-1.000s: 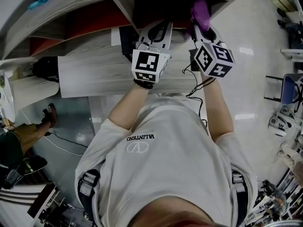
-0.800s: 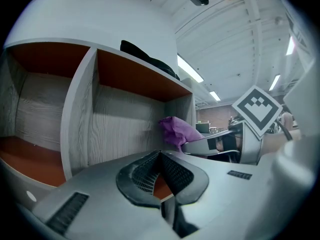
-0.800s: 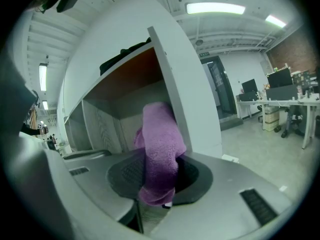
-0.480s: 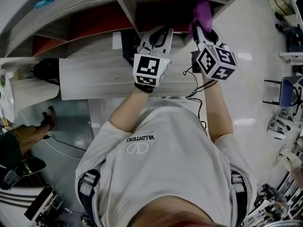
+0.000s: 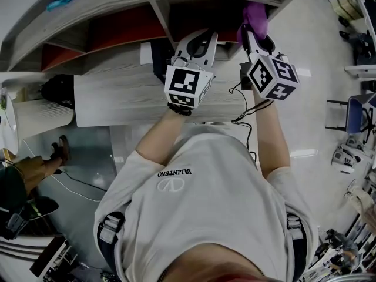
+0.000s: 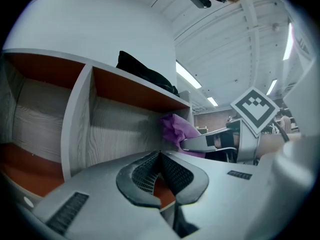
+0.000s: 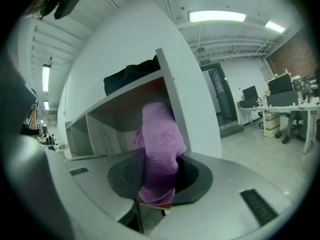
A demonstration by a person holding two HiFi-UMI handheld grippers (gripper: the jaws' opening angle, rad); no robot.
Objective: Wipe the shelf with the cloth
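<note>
Since the frame one second ago, both grippers have shifted slightly toward the right side of the head view, the right one more than the left, carrying the cloth with it.

Right gripper (image 5: 257, 35): its jaws are clamped on a purple fuzzy cloth (image 5: 255, 15). The right gripper view shows the cloth (image 7: 159, 149) standing up between the dark jaw pads and hanging a little below them. The cloth is at the open front of the right-hand compartment of a pale wood-grain shelf unit with red-orange inner faces (image 5: 117, 7), near the unit's right side panel (image 7: 175, 99). Whether the cloth touches any shelf surface cannot be told.

Left gripper (image 5: 198, 40): its jaws are brought together at the tips with nothing between them, as the left gripper view (image 6: 160, 156) shows. It is held just beside the right gripper and points into the same unit, close to the upright divider (image 6: 75, 119). From this view the cloth (image 6: 177, 129) and the right gripper (image 6: 210, 141) are seen to the right.

A black bundle (image 6: 145, 74) lies on the board above the compartments.

The person, in a white T-shirt (image 5: 200, 204), stands facing the unit with both forearms raised toward it.
</note>
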